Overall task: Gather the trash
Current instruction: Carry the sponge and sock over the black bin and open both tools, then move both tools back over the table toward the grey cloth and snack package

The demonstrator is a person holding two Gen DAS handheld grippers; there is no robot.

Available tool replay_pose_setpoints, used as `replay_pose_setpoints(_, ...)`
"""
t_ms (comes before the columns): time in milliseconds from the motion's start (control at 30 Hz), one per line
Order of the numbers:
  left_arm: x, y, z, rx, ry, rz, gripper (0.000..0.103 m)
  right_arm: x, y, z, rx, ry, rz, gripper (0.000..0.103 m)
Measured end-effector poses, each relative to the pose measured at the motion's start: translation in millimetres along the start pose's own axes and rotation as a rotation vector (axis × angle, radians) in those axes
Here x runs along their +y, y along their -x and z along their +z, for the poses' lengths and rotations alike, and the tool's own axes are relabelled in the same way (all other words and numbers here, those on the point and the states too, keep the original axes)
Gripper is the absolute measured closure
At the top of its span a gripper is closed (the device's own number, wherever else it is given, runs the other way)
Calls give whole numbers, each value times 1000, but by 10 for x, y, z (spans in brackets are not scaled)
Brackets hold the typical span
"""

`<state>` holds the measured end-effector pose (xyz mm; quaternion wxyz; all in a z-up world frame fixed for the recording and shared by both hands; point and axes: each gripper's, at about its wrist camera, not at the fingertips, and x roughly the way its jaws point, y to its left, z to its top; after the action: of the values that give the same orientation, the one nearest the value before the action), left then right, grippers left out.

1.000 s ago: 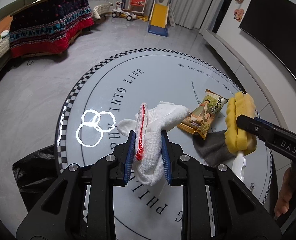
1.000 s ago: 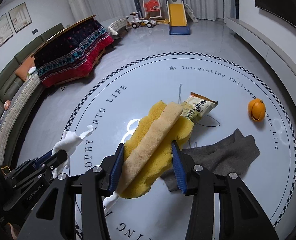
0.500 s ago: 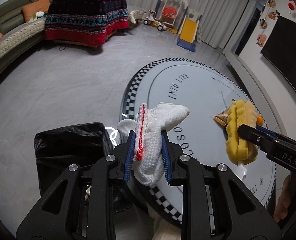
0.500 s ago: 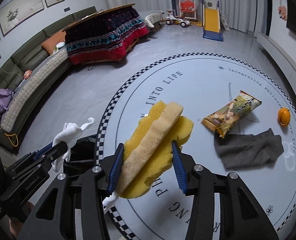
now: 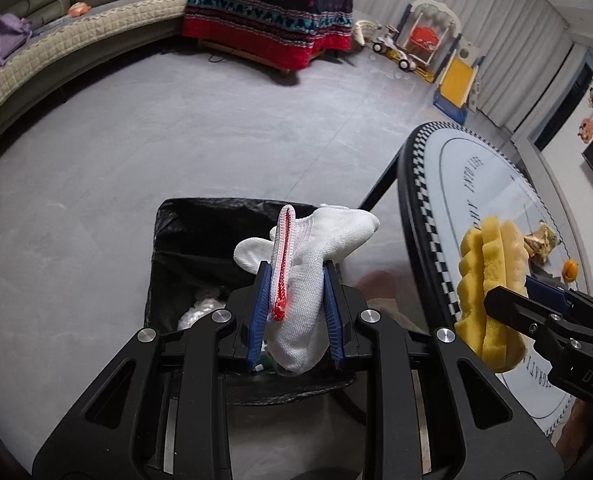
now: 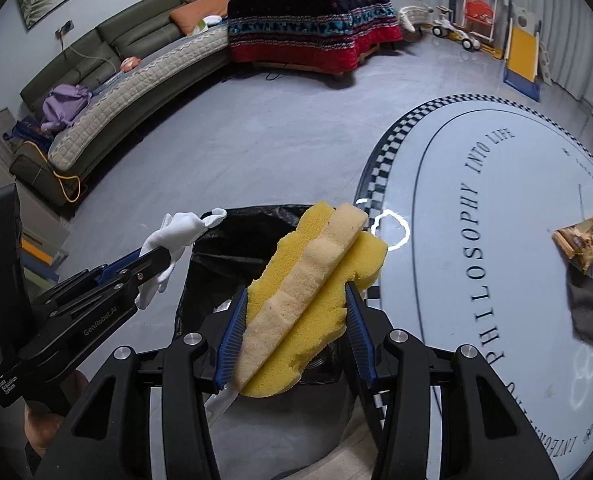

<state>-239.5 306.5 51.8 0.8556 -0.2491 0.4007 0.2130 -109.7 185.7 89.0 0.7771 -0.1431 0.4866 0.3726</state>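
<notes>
Left wrist view has my left tongs (image 5: 294,312) clamped on the white glove (image 5: 316,248) and my right tongs (image 6: 294,330) clamped on the yellow sponge (image 6: 316,280), both over the black-lined bin (image 5: 200,232), so next I judge both must let go.

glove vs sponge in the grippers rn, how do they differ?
The white glove is thin knit fabric with a red-stitched cuff; the yellow sponge is thick foam with a tan strip.
The glove droops limp past the left gripper; the sponge holds its shape in the right gripper.
The right jaws stand wider apart.
Both are clamped above the black-lined bin.
</notes>
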Motion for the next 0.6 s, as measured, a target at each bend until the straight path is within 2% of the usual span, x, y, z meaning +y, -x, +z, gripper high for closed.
replay_pose_setpoints(100,196,-74,-36,16,41,26,78,135,-206,13,44,13,22,52)
replay_pose_setpoints(133,262,-93,-48,23,52,30,75,182,-273,8,64,24,32,50)
replay_pose_setpoints(167,318,-134,-51,44,62,36,66,234,-371,31,97,44,44,48)
replay_pose_setpoints(200,376,-177,-50,65,81,53,29,264,-441,45,115,44,41,43)
replay_pose_setpoints(233,432,-187,-56,66,104,70,7,280,-484,53,120,37,31,42)
replay_pose_setpoints(300,532,-120,-80,26,141,79,6,300,-506,44,119,30,37,41)
replay_pose_setpoints(367,578,-92,-75,17,156,75,6,294,-498,40,115,28,31,41)
replay_pose_setpoints(600,474,-21,-67,-16,130,99,6,163,-361,23,83,-2,30,41)
